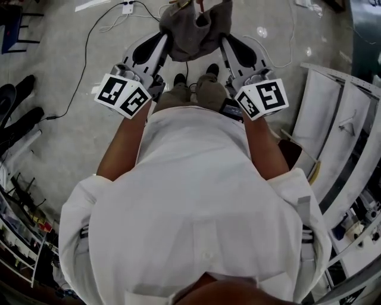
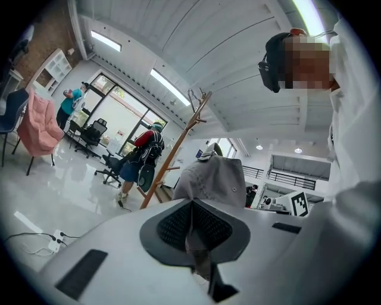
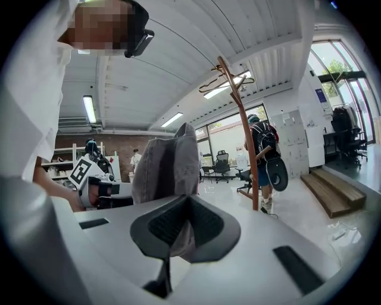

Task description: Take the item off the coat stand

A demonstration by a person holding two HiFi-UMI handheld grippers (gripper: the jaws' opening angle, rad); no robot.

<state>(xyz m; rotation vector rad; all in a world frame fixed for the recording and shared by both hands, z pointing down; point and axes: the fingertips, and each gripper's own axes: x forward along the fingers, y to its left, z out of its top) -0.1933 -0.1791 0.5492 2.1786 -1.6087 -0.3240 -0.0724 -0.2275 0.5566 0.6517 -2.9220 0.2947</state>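
Note:
A grey cloth garment (image 1: 193, 27) hangs between my two grippers in front of me, off the stand. My left gripper (image 1: 165, 43) is shut on its left edge, and the cloth (image 2: 214, 179) rises past the pinched pads (image 2: 205, 223). My right gripper (image 1: 228, 43) is shut on the other edge, with the fabric (image 3: 166, 170) bunched above its pads (image 3: 205, 223). The wooden coat stand (image 3: 244, 125) is a few steps away, with a wire hanger (image 3: 223, 80) at its top. It also shows, leaning, in the left gripper view (image 2: 178, 146).
A person with a backpack (image 3: 265, 155) stands beside the coat stand. Cables (image 1: 89, 41) and a power strip (image 1: 127, 8) lie on the floor ahead. White shelving (image 1: 333, 119) is at my right, wooden steps (image 3: 333, 193) and a pink chair (image 2: 38, 128) farther off.

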